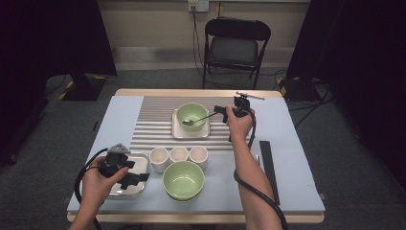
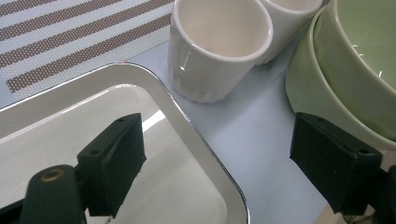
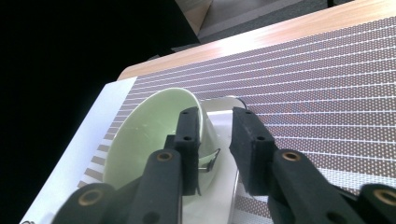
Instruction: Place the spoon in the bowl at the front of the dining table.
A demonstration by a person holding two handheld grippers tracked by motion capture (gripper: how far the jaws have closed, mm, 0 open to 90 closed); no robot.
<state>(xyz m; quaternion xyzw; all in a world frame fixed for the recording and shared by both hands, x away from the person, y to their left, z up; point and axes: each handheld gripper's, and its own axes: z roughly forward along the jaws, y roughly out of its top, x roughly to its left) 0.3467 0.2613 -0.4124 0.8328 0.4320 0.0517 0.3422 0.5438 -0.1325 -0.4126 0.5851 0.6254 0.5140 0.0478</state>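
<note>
1. The left claw hovers over a shiny metal tray at the near left of the worktop, its jaws spread wide with nothing between them. In the left gripper view one jaw hangs over the tray and the other sits just beside the stacked green bowls.
2. Just right of the tray stands a row of three white cups, close together. The nearest cup rises just past the tray's corner.
3. In front of the cups sits a stack of large green bowls, close to them.
4. Behind the cups a striped mat covers the middle of the worktop. On it lies a square pale plate carrying a smaller green bowl.
5. A spoon lies with its head in that bowl and its handle slanting over the rim toward the right claw.
6. The right claw is released: in the right gripper view its jaws stand a little apart at the bowl, the thin spoon handle low in the gap, with no pad visibly pressing on it.
7. A dark flat strip lies on the worktop to the right of the person's right forearm.
8. A folding chair stands beyond the far edge.
</note>
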